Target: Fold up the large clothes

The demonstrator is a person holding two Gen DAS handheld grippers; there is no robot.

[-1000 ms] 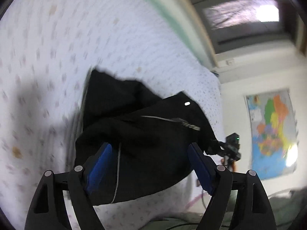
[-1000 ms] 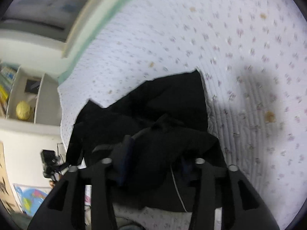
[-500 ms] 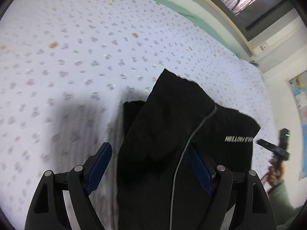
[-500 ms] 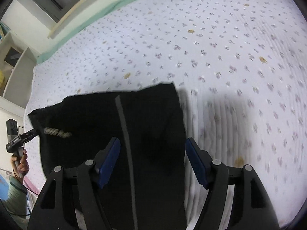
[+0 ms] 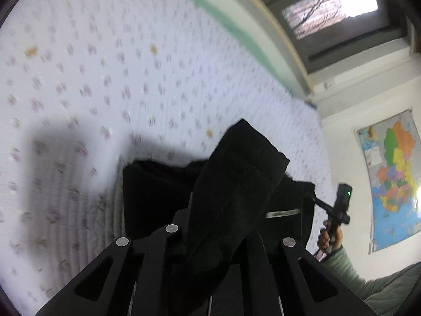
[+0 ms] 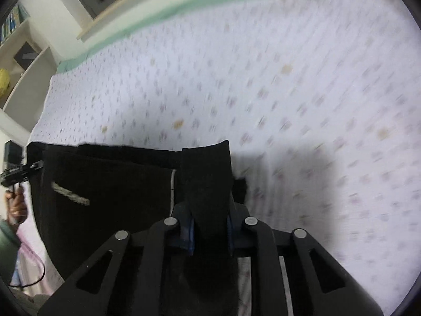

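Note:
A black garment (image 5: 236,184) with a thin white stripe and a white logo lies partly folded on the floral bed sheet (image 5: 105,79). My left gripper (image 5: 213,237) is shut on a thick fold of it, which stands up between the fingers. In the right wrist view the garment (image 6: 110,189) spreads left, and my right gripper (image 6: 209,226) is shut on another raised fold near its right edge. The blue pads (image 6: 187,233) press the cloth.
The white dotted bed sheet (image 6: 289,92) stretches far and to both sides. A green-edged wall and window lie beyond. A map (image 5: 389,179) hangs on the wall. Another person's hand holds a black device (image 5: 339,210) at the bed's edge. Shelves (image 6: 23,60) stand left.
Both grippers were open over the flat garment half a second ago. Now both have shut on folds of the black cloth and lifted them.

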